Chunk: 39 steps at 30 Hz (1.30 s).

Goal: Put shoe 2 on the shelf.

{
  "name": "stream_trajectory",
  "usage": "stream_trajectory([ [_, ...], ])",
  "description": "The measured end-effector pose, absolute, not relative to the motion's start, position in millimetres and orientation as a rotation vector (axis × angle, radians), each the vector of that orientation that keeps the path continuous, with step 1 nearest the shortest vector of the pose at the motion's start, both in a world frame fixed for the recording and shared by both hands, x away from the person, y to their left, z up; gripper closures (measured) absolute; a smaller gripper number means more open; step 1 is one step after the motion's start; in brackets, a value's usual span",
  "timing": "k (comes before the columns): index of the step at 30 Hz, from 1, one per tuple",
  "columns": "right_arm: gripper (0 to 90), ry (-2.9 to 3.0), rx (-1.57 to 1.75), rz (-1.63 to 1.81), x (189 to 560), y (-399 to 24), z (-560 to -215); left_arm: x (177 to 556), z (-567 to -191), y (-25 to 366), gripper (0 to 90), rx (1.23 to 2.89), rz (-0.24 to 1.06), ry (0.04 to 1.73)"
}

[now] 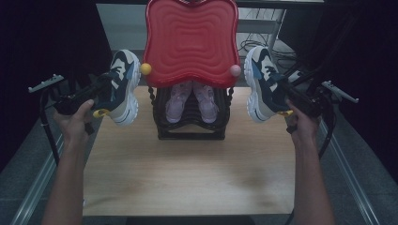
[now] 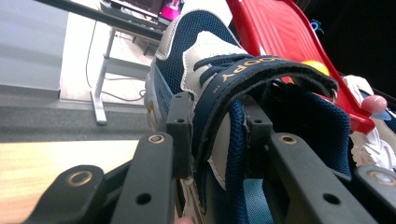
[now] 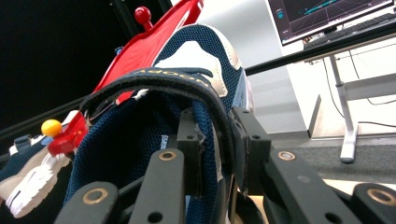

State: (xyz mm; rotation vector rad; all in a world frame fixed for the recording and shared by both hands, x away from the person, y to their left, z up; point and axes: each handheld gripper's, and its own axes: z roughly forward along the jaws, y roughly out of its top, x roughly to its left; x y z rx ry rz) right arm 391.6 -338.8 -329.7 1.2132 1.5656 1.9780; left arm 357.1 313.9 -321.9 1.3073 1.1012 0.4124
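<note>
- Holding a navy-and-white sneaker each, the left gripper [image 1: 101,96] and right gripper [image 1: 286,96] sit at mid-left and mid-right of the high view, above the counter [image 1: 187,173].
- Left gripper: jaws partly closed, pinching the left sneaker [image 1: 123,86] through its strap and collar.
- Right gripper: same partial closure on the right sneaker [image 1: 260,84].
- Between them stands a black shoe rack [image 1: 190,124] with pink shoes [image 1: 191,101] inside, under a raised red lid [image 1: 190,42].
- Risk — the grip is on soft fabric only; a sneaker could swing, slip out, or knock the lid's edge.
</note>
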Motion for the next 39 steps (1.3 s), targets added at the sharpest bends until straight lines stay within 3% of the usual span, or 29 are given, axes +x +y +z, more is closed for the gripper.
stream_trajectory([
  [20, 74.7, 1.526, 1.135, 1.995, 389.2, -330.4, -278.5, 362.5, -272.5, 319.4, 71.1, 1.262, 0.423, 1.037],
  [39, 74.8, 1.546, 1.085, 2.015, 390.8, -316.8, -238.6, 375.5, -221.1, 297.7, 71.2, 1.283, 0.464, 0.997],
])
